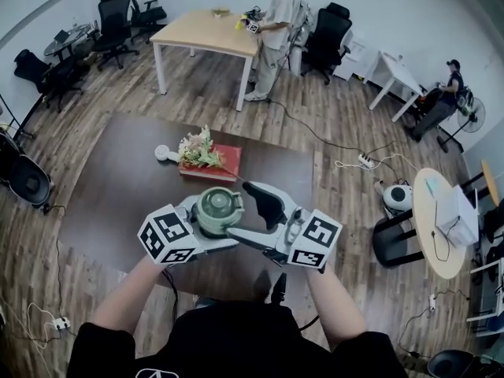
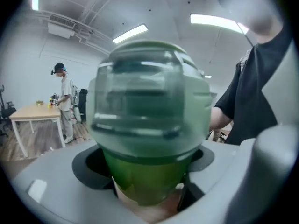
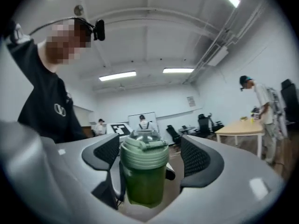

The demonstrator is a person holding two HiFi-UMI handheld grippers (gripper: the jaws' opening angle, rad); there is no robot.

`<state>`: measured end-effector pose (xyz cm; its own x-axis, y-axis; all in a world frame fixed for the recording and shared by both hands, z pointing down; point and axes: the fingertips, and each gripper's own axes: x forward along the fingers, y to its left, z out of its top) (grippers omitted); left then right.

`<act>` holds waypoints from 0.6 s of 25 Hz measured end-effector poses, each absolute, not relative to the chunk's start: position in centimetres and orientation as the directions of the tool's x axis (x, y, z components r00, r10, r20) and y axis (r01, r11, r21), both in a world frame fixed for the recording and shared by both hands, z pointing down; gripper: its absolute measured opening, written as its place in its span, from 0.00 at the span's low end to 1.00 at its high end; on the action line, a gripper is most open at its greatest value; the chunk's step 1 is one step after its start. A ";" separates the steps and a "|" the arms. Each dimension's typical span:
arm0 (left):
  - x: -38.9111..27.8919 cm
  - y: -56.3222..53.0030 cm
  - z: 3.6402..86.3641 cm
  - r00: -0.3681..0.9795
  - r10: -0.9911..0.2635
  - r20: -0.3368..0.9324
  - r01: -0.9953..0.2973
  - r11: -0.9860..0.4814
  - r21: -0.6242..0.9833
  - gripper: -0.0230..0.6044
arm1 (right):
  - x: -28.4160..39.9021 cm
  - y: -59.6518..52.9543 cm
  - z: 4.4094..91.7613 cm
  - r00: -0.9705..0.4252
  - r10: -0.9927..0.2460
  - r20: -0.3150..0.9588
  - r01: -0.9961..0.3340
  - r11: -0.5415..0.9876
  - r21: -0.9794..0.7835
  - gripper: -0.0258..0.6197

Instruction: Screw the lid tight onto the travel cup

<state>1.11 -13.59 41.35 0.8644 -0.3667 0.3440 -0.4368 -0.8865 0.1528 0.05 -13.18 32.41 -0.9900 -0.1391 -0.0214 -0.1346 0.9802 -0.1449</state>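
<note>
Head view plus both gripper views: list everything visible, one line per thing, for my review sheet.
travel cup: one, green, held off the table in the left tool
lid: one, pale green with a clear top, on the cup
dark table: one, brown, below the tools
flat box: one, red, far side of the dark table
flowers: one bunch, pale pink and green, on the flat box
round thing: one, white, left of the box
wooden table: one, light, far across the room
standing person: one, at the wooden table
seated person: one, far right
office chairs: several, black, along the walls
left tool: grey, shut on the cup's body
right tool: grey, jaws apart either side of the lid
</note>
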 end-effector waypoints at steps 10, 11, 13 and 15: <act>3.5 -9.8 40.4 0.932 -0.155 0.327 -0.235 -0.946 0.223 0.69 | -0.3 -10.7 31.8 -0.885 0.465 -0.017 0.458 0.865 -0.206 0.64; 3.3 -10.1 40.6 0.927 -0.179 0.329 -0.260 -0.939 0.223 0.69 | -0.6 -10.9 31.9 -0.891 0.454 -0.016 0.447 0.869 -0.213 0.63; 2.5 -11.1 41.0 0.904 -0.247 0.349 -0.330 -0.922 0.204 0.69 | -1.2 -11.5 32.1 -0.925 0.380 -0.012 0.374 0.902 -0.214 0.62; 1.8 -12.0 41.7 0.867 -0.317 0.384 -0.400 -0.902 0.161 0.69 | -1.6 -11.7 32.5 -0.962 0.272 -0.003 0.267 0.942 -0.201 0.61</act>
<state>1.84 -11.97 41.70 0.8673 -0.3165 0.3841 -0.4004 -0.9021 0.1608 -1.61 -11.70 32.49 -0.9624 0.2717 -0.0030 0.2667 0.9425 -0.2015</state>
